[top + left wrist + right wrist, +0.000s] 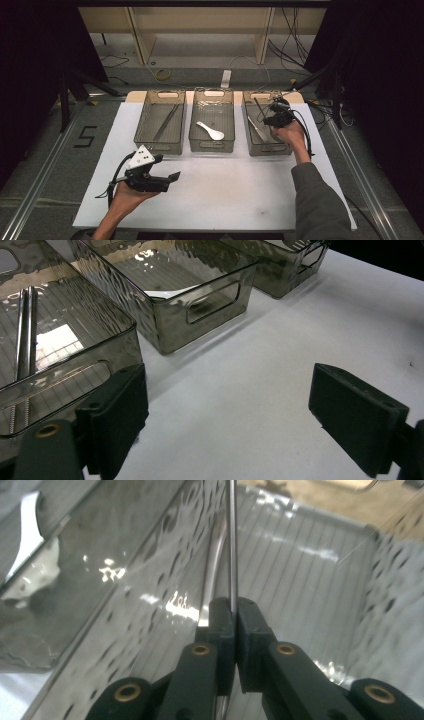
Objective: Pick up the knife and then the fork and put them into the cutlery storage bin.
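Three smoky translucent bins sit in a row on the white bench (215, 190), each rectangular with cut-out handles and a ribbed floor. Landmark: the middle bin (211, 120).

Middle bin holds one white spoon (211, 131), short handle, rounded bowl, lying flat on the floor of the bin. Through the bin wall in the right gripper view it shows as a white shape (30, 555).

Left bin (160, 121), just left of the middle bin, holds long thin metal sticks (166, 122) lying lengthwise; in the left gripper view they read as two side by side (25, 325), count not certain.

Right bin (264, 131), just right of the middle bin, holds one flat metal utensil (256, 129) on its floor, type unclear.

The right hand-held gripper (278, 118) is over the right bin, clamped on one thin metal rod (232, 540): slim, shiny, straight, pinched between the closed jaws and running up away from them inside the bin. Right hand (292, 135) wraps the gripper body.

The left hand-held gripper (172, 176) hovers over bare bench in front of the left bin, well forward-left of the middle bin, jaws spread wide with nothing between them. Its grey three-cornered plate (140, 158) sits on top. Left hand (125, 197) holds it from below.
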